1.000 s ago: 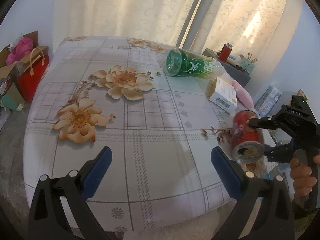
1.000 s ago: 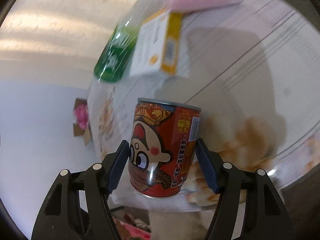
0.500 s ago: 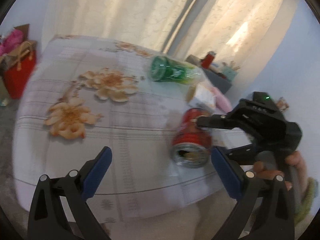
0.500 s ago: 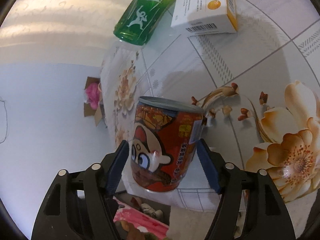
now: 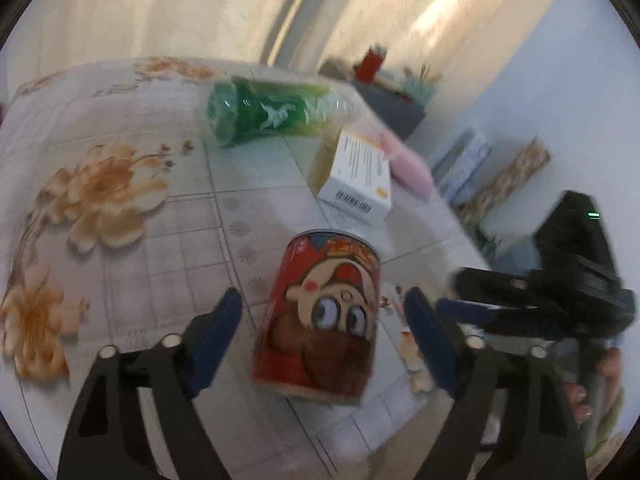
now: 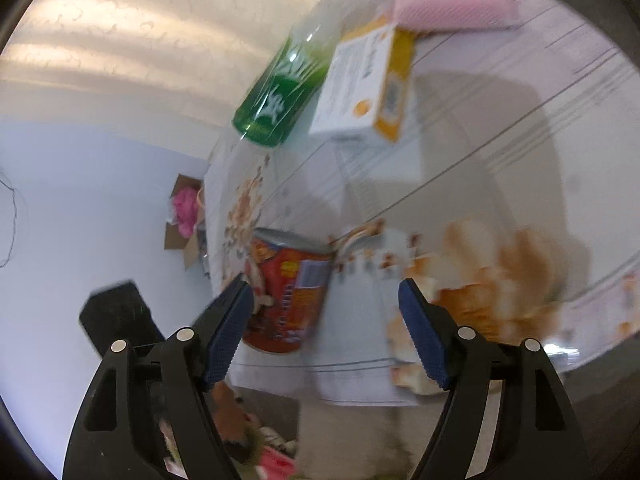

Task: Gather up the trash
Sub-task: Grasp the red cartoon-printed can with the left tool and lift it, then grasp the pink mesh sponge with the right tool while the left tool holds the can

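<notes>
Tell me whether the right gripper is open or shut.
Open. The right gripper shows its blue pads spread wide, and the red can sits off to the side, no longer clamped.

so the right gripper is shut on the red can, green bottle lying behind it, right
No: the right gripper is open, not clamped on the red can, as the right wrist view shows. The green bottle does lie behind it.

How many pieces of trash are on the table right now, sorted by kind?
Red cartoon-printed metal can: 1
Green clear plastic bottle lying on its side: 1
White and yellow cardboard box: 1
Pink soft packet: 1
Total: 4
</notes>
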A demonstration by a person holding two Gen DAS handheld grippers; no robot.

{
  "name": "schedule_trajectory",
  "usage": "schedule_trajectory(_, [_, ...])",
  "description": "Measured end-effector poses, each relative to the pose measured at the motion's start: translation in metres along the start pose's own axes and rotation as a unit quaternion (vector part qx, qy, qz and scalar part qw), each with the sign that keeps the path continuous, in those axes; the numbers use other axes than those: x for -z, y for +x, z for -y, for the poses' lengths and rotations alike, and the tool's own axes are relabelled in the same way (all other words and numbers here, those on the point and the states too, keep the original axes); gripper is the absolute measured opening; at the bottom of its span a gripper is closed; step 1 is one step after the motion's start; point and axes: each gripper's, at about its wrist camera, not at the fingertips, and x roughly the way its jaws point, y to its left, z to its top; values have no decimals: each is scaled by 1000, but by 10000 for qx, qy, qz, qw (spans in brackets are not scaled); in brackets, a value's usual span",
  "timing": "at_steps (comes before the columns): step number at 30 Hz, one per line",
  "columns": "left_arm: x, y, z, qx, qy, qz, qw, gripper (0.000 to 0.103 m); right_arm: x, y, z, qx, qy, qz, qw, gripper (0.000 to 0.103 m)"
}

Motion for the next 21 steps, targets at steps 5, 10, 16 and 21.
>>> schedule_trajectory(5, [-9,19,5,-66,239,-489,9985,66,1,-29,24,284,-72,308,9991,72])
schedule_trajectory(10, [-12,21,2,-102,255,-634,9976,65,-1,-46,40,486,-70,526,9974,72])
schedule_trajectory(16, [-4,10,-16,-21,-303,-549,9980,64,-3,-57,42,666,-276,708,9949,72])
schedule_trajectory(21, [10,-8,-27,-278,-595,-258,9975,64,-2,-58,33,819,-560,777,9920,71])
